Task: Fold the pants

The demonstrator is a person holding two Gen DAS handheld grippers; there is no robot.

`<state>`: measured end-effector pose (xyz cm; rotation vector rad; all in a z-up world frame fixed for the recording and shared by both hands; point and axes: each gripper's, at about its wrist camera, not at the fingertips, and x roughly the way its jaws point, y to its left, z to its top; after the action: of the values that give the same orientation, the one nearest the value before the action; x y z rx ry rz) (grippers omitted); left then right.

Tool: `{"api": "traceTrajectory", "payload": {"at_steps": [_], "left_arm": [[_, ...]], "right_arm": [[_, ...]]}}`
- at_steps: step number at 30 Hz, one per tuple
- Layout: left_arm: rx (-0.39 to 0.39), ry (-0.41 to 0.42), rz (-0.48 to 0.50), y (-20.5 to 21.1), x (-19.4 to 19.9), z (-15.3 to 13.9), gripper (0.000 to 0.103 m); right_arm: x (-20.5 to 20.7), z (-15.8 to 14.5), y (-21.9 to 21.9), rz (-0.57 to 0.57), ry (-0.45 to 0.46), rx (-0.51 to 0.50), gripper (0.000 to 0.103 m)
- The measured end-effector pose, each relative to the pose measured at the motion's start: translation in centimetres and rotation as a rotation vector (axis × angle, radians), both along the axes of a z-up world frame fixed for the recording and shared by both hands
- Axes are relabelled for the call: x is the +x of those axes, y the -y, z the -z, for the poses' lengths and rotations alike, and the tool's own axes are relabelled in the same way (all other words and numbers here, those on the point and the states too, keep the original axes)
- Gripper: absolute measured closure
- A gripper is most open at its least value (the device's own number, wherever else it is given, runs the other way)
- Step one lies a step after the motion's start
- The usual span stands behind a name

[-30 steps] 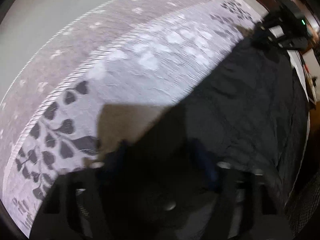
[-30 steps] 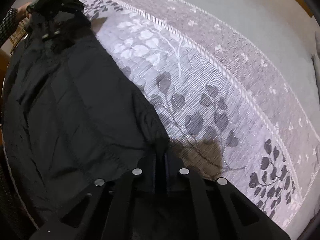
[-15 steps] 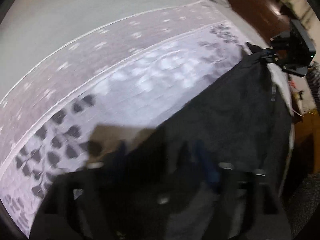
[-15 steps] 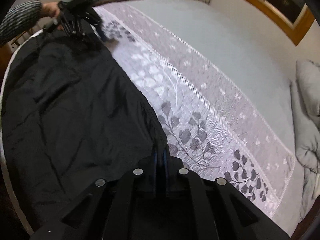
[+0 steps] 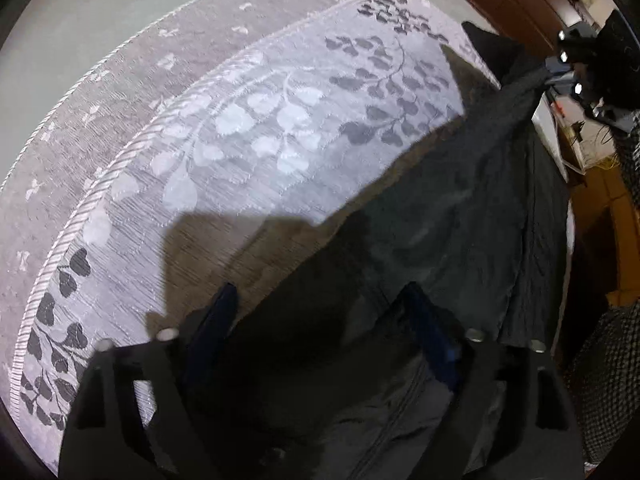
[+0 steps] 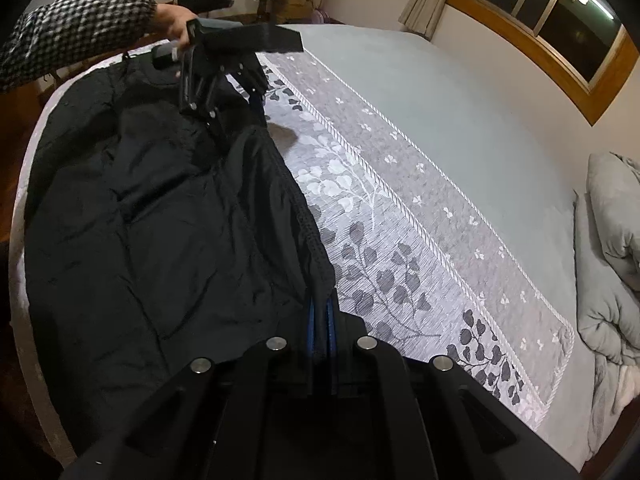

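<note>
The black pants (image 6: 160,216) lie spread along the near edge of the bed, on the leaf-patterned bedspread (image 6: 400,216), and both claws are at them. The right claw (image 6: 320,320) has its blue fingers pressed together on the fabric's edge, pinching the pants just ahead of its tips. A second ago that edge lay low against the bedspread; now it is lifted, and the cloth runs up in a taut ridge from this claw toward the far end.

The left claw (image 5: 320,312) tells the other half. A moment ago its fingers looked close around the cloth; now they stand spread wide, with the dark fabric lying loose between and below them, touching neither pad as far as I can see. In the right camera's view it hangs above the far end of the pants, in the person's hand (image 6: 172,26).

To my eye, the left end has been let go or is about to be re-gripped, so the fold is only half carried. Lifting on with one end free would likely drag the pants askew.
</note>
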<state>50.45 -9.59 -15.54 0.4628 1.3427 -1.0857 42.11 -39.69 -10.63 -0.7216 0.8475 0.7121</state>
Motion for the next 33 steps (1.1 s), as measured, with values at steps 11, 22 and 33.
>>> {"api": "traceTrajectory", "payload": {"at_steps": [11,22,33], "left_arm": [[-0.087,0.038,-0.069,-3.4,-4.0,-4.1,0.094],[-0.123,0.249,-0.105,-5.3,-14.2,-10.5,0.095],[-0.122,0.417,-0.239,-6.7,-28.5,-12.3,0.095]], "right_arm": [[-2.3,-1.3,0.7,0.049,0.04,0.049,0.098],[-10.7,-5.2,0.6,0.049,0.141,0.112,0.098],[-20.2,-4.3,0.8,0.096,0.151,0.166,0.098]]}}
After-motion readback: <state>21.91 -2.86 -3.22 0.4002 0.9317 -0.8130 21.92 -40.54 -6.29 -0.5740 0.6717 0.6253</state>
